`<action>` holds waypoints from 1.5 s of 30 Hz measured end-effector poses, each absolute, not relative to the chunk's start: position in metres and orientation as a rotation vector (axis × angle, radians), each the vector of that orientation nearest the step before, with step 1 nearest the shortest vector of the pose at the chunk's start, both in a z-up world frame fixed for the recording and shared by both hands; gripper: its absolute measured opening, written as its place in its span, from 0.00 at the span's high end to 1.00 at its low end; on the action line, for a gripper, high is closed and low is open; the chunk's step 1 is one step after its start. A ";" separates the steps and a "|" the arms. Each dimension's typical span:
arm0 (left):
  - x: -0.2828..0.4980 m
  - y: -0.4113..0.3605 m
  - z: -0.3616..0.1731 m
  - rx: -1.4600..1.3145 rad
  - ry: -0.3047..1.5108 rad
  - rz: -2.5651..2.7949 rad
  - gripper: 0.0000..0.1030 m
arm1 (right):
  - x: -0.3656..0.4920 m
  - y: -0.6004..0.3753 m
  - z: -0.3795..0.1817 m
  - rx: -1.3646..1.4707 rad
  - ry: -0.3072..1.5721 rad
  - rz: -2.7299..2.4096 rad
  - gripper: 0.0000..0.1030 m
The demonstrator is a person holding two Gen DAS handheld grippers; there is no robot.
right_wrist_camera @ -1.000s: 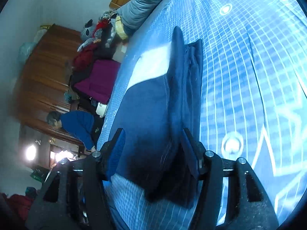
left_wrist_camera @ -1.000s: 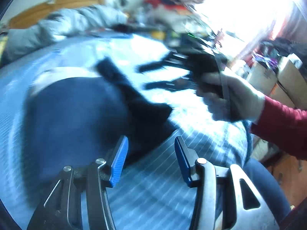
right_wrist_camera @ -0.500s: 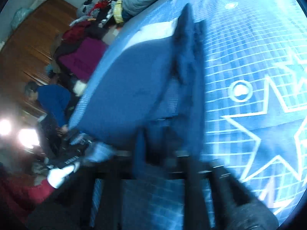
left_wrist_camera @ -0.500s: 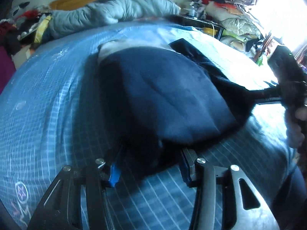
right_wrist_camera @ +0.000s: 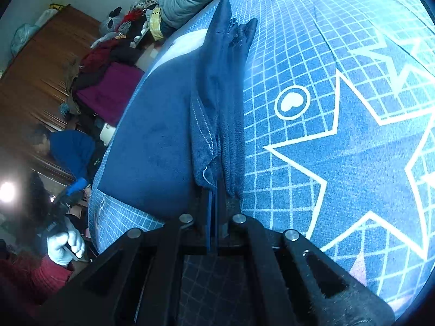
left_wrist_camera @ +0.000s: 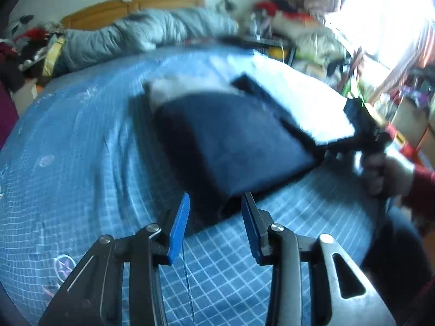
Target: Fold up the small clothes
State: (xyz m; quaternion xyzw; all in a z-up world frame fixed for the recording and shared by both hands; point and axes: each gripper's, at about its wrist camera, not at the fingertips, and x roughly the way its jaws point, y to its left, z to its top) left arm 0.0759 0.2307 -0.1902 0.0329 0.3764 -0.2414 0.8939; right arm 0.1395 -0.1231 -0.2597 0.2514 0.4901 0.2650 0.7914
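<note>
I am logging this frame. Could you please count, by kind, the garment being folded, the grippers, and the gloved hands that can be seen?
Navy garment: 1
Grippers: 2, left gripper open, right gripper shut on the garment
Gloved hands: 1
Total: 4

The left wrist camera looks forward low over the near edge of the bed (left_wrist_camera: 81, 141) toward the headboard (left_wrist_camera: 130, 5), close to the dark garment (left_wrist_camera: 233, 138). The right wrist camera, rolled sideways, faces along the bed's right edge from nearer still. The 2 views share the garment and bedspread.
</note>
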 end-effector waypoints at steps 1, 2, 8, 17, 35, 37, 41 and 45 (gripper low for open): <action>0.081 0.231 -0.182 0.061 0.749 -0.491 0.59 | 0.139 -0.122 -0.259 0.543 1.052 0.574 1.00; 0.090 0.231 -0.178 0.057 0.729 -0.484 0.59 | 0.139 -0.123 -0.259 0.545 1.050 0.577 1.00; 0.148 0.187 -0.259 0.323 0.851 -0.485 0.57 | 0.135 -0.131 -0.261 0.546 1.044 0.585 1.00; 0.169 0.214 -0.197 0.103 0.712 -0.503 0.56 | 0.133 -0.136 -0.264 0.564 1.038 0.600 1.00; 0.149 0.215 -0.243 0.130 0.896 -0.492 0.41 | 0.132 -0.143 -0.263 0.589 1.050 0.608 1.00; 0.140 0.213 -0.237 0.161 0.893 -0.491 0.41 | 0.130 -0.141 -0.258 0.566 1.054 0.591 1.00; 0.129 0.233 -0.236 0.068 0.898 -0.487 0.31 | 0.115 -0.128 -0.223 0.364 1.045 0.511 0.84; 0.135 0.256 -0.253 -0.068 0.899 -0.463 0.19 | 0.105 -0.133 -0.177 0.270 0.956 0.478 0.75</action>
